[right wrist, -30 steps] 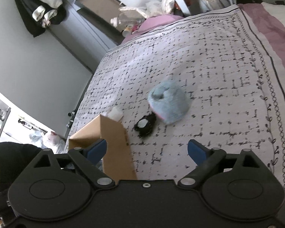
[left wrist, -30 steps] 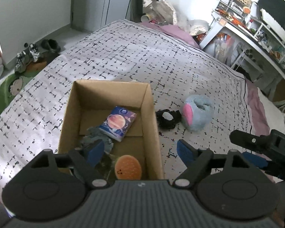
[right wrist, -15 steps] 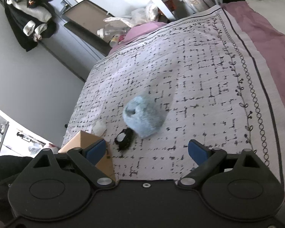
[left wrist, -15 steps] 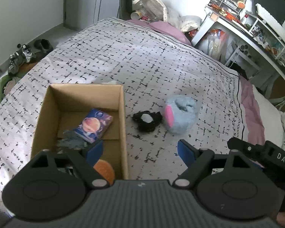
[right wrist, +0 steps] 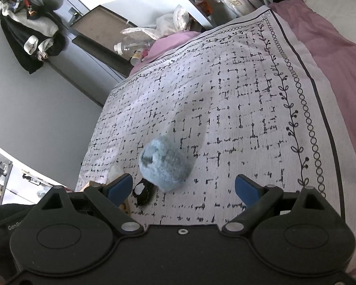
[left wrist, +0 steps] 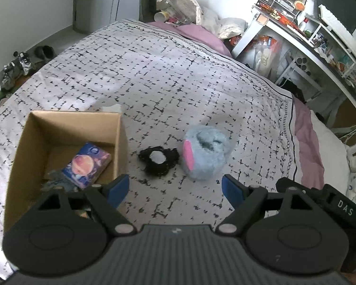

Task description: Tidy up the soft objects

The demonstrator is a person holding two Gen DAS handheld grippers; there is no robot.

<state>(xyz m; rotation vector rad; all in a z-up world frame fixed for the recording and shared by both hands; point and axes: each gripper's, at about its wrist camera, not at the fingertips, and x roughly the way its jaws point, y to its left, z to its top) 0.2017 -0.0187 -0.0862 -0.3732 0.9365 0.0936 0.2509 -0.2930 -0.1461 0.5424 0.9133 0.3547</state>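
Hovering over the bed (left wrist: 168,76), your left gripper (left wrist: 175,186) and right gripper (right wrist: 184,187) both hold their fingers spread apart, empty. A cluttered desk (left wrist: 303,35) stands beside the bed.

Left gripper (left wrist: 175,187): angled steeply downward, jaws spread wide, nothing gripped between the blue pads (left wrist: 118,187). The fingers are seen splayed symmetrically from the black body.

Right gripper (right wrist: 182,188): pitched downward at a shallower angle, jaws likewise held wide apart, nothing pressed by the pads (right wrist: 245,188). Part of its black body is also seen in the left wrist view, just beyond the right-hand finger of the left gripper. No hand or sleeve can be clearly made out in either view.
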